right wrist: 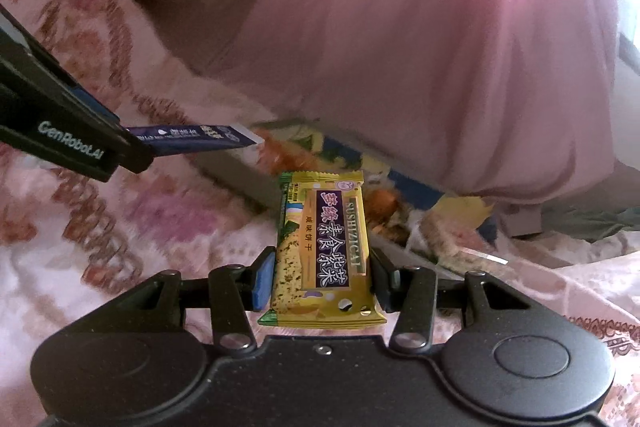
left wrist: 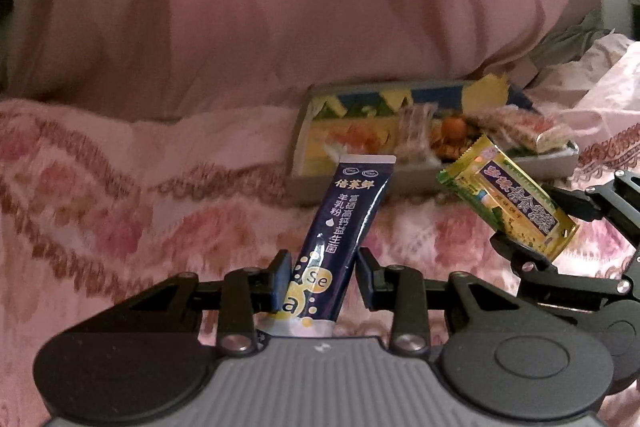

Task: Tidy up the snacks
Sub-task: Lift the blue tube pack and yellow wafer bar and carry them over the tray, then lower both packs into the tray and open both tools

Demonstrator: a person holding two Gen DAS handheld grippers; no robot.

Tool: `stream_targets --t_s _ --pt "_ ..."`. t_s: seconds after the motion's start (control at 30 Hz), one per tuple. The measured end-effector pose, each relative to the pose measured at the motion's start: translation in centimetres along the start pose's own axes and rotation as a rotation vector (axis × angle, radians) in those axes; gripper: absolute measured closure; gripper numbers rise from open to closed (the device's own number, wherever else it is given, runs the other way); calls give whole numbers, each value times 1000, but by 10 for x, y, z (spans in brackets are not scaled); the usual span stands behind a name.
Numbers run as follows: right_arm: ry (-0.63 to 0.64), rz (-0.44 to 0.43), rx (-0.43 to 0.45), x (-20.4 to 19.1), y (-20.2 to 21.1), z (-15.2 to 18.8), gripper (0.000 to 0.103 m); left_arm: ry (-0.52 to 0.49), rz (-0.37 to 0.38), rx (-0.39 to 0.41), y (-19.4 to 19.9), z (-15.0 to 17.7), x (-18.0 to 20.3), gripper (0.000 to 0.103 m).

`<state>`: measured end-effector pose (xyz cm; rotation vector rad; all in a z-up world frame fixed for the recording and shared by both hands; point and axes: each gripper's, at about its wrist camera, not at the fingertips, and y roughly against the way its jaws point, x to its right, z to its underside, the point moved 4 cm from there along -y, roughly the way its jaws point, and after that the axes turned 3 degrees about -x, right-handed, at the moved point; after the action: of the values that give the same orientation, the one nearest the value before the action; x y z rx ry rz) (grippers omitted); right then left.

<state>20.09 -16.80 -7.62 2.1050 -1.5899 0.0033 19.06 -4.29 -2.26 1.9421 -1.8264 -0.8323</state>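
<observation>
A pink floral bedspread (left wrist: 120, 195) covers the surface, with a pink curtain-like drape (left wrist: 280, 7) behind it, and at the foot of that drape sits a shallow tray (left wrist: 297, 143) already holding several wrapped snacks. In the left wrist view, the left gripper (left wrist: 323, 277) is clamped on a dark blue stick sachet (left wrist: 344, 223), pinched near its lower end so the long upper part stands free and leans toward the tray's near wall; gripping low probably leaves the tip free to go in first. The gripper points forward and somewhat downward, the sachet's top edge overlapping the tray's front wall in the picture. To its right the right gripper (left wrist: 532, 227) comes in at a slant, holding a yellow biscuit packet (left wrist: 508, 199) tilted just before the tray. In the right wrist view the same bedspread and drape fill the background, and the packet (right wrist: 324, 251) stands lengthwise between the right gripper's pads (right wrist: 264, 281), squeezed across its width at the lower half, which should keep it flat and steady. This gripper (right wrist: 322, 281) aims gently down at the tray (right wrist: 240, 179), whose contents are blurred. The left gripper (right wrist: 132, 155) enters from the left with the sachet (right wrist: 192, 135) jutting level toward the tray's edge. Both snacks appear ready to be set in.
</observation>
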Motion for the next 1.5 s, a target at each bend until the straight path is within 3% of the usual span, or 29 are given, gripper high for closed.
stream_targets --t_s 0.3,0.47,0.6,0.87,0.9,0.93,0.97,1.17,1.5 --pt "-62 54 99 34 -30 -23 52 37 40 75 -33 -59 4 65" --pt "-156 54 117 59 -59 -40 52 45 34 118 -56 -97 6 65" --pt "-266 30 117 78 -78 -50 52 86 3 103 -84 -117 7 65" --pt "-332 -7 92 87 -107 -52 52 180 -18 30 -126 -126 11 66" --pt "-341 -11 85 88 -110 -50 52 183 -17 26 -130 -124 10 68" --pt "-348 -13 77 90 -113 -49 52 183 -14 22 -134 -125 12 80" --pt "-351 -13 70 91 -115 -48 52 179 -15 18 -137 -125 12 84" --pt "-369 -20 17 95 -125 -38 52 154 4 2 -147 -122 27 84" --pt "-377 -33 14 93 -134 -35 52 140 12 -9 -150 -118 38 84"
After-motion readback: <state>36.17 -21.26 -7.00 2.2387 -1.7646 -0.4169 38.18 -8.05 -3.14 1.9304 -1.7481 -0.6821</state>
